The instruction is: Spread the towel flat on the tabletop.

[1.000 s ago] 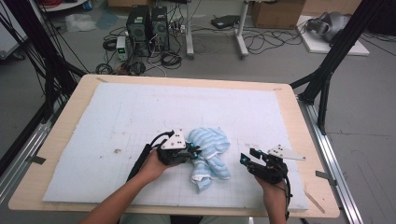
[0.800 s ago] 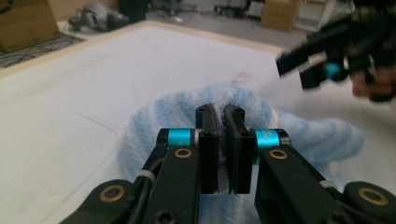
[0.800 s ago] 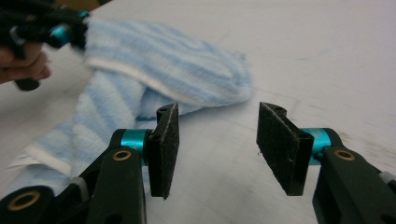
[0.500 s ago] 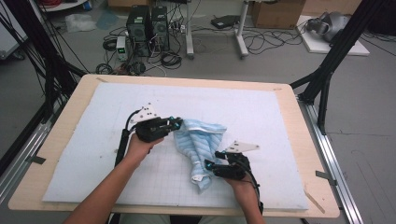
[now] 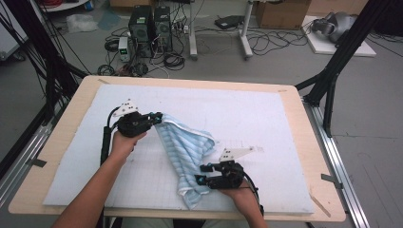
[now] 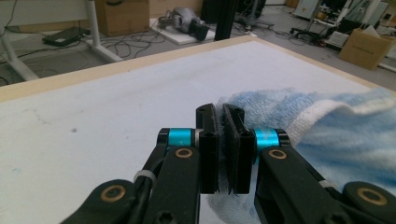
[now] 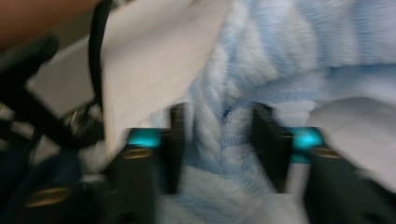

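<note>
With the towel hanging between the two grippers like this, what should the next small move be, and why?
Probably close the right gripper: its jaws stand apart with a bunched fold of the blue striped towel between them. The left gripper is already clamped on the towel's far corner, so a second hold would let the hands pull it flat.

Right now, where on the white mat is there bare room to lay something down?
The white foam mat is bare across its far half and right side, between the light-blue striped towel and the wooden table rim. The near-left corner, left of the forearm, is free too. It is crowded mid-front, where the left tool and right tool meet the towel.
</note>
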`<state>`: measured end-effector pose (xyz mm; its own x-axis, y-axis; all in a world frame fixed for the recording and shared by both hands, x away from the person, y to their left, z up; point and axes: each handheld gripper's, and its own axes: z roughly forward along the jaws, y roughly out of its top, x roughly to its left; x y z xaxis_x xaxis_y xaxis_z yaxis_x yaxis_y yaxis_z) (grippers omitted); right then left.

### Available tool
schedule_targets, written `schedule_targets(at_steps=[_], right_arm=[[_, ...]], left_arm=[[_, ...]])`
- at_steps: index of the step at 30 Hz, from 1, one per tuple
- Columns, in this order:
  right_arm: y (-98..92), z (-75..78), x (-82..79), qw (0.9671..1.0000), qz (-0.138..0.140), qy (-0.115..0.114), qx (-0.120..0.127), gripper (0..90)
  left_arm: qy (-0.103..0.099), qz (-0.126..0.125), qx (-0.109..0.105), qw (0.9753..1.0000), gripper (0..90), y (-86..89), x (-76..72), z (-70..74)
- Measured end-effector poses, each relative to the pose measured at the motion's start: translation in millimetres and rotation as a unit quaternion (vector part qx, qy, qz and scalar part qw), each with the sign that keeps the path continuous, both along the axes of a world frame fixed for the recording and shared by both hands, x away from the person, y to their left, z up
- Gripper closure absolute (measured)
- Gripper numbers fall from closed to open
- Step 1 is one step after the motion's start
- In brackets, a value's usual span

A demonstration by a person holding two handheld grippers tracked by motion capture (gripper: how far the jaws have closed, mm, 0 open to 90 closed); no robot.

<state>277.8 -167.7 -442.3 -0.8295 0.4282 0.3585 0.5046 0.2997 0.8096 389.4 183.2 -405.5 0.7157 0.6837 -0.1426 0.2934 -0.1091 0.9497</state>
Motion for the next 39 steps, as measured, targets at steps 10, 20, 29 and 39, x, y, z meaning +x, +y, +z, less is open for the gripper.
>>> schedule_targets(at_steps=[10, 20, 29, 39], right_arm=[[-8.2, -1.9, 28.9, 0.9742, -0.226, 0.011, 0.0, 42.1], [8.0, -1.9, 50.4, 0.9748, -0.221, -0.017, -0.03, 84.5], [-40.7, 14.0, 62.9, 0.9448, -0.3, -0.048, -0.122, 84.5], [-92.3, 17.7, 73.6, 0.8965, -0.411, -0.042, -0.159, 74.2]], left_arm=[[0.003, 0.012, -0.007, 0.9999, 84.1, 15.5, -3.5, -3.9], [0.004, 0.024, -0.001, 0.9997, 84.2, 29.7, -5.6, -1.9], [0.023, 0.066, 0.016, 0.9975, 84.5, 45.8, -7.7, -18.7], [0.038, 0.112, 0.013, 0.9929, 74.8, 60.2, -2.7, -25.6]])
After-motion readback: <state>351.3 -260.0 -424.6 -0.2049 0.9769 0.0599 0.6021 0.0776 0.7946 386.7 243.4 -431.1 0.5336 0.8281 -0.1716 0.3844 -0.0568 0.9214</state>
